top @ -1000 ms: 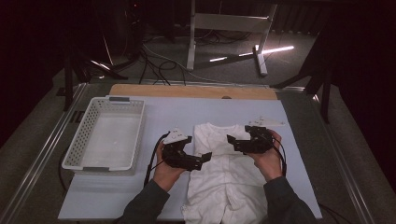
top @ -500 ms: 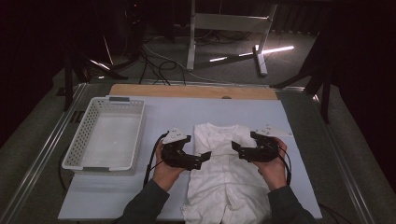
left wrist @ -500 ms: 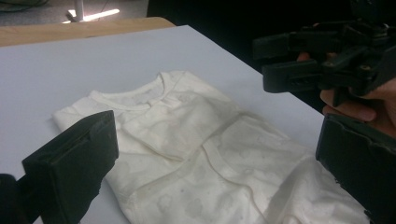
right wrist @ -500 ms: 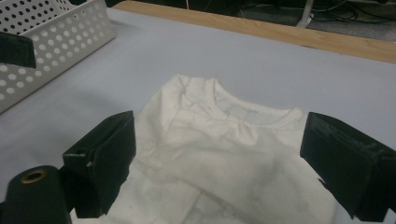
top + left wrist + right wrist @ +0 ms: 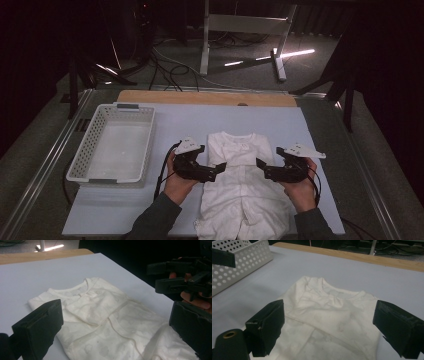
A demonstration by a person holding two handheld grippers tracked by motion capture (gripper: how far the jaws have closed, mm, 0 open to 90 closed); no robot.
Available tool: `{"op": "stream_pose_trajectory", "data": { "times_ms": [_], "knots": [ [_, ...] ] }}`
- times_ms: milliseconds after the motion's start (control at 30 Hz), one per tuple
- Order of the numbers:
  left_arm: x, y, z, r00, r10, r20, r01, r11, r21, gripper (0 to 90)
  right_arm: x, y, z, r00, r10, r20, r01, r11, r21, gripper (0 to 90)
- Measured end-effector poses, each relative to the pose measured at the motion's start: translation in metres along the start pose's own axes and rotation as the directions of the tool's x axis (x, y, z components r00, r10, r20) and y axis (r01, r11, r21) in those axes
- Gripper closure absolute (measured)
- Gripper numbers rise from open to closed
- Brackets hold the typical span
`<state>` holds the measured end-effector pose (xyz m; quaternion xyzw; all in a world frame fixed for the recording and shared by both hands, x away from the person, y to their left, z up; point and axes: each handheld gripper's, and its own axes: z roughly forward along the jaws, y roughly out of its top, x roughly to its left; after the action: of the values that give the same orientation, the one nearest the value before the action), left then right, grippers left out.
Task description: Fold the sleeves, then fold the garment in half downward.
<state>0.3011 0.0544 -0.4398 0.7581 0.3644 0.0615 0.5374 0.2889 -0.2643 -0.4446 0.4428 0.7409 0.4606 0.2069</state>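
A white baby garment (image 5: 244, 192) lies flat on the pale mat (image 5: 180, 125), neckline toward the far side and sleeves folded in. My left gripper (image 5: 219, 172) hovers at the garment's left edge, open, with its jaws pointing right. Facing it from the garment's right edge, my right gripper (image 5: 262, 169) is also open. In the left gripper view the wide-apart jaws of the left gripper (image 5: 115, 322) frame the garment (image 5: 105, 315), and the right gripper (image 5: 180, 277) shows beyond it. In the right gripper view the right gripper (image 5: 332, 325) stands open over the garment's chest (image 5: 329, 312). Neither holds anything.
A white perforated basket (image 5: 85, 150) stands empty at the mat's left, also seen as a basket (image 5: 242, 262) in the right gripper view. A wooden strip (image 5: 210, 97) runs along the mat's far edge. Metal rails border the table, with stands and cables behind.
My right gripper has drawn back toward the person along the garment's right edge. The left gripper has stayed nearly in place. Both remain open.
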Motion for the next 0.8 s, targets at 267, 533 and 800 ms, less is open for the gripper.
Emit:
{"op": "stream_pose_trajectory", "data": {
  "times_ms": [267, 533, 800],
  "knots": [
    [0.0, -0.001, 0.0, 0.9999, 0.01, -0.007, -0.01, 0.9999, 0.006, 0.0, -0.001, -0.007, -0.007, 0.9999, -0.013, 0.003, 0.013, 1.0, 0.004, 10.0],
    [0.001, 0.0, -0.004, 0.9999, 0.009, -0.014, -0.009, 1.0, -0.001, 0.0, -0.008, -0.02, -0.019, 0.9995, -0.006, 0.03, 0.006, 1.0, 0.021, 10.0],
    [0.001, -0.006, -0.007, 0.9993, 0.022, -0.029, -0.022, 0.9997, 0.007, 0.0, -0.014, -0.037, -0.032, 0.9975, -0.01, 0.07, 0.006, 0.998, 0.057, 10.1]
  ]
}}
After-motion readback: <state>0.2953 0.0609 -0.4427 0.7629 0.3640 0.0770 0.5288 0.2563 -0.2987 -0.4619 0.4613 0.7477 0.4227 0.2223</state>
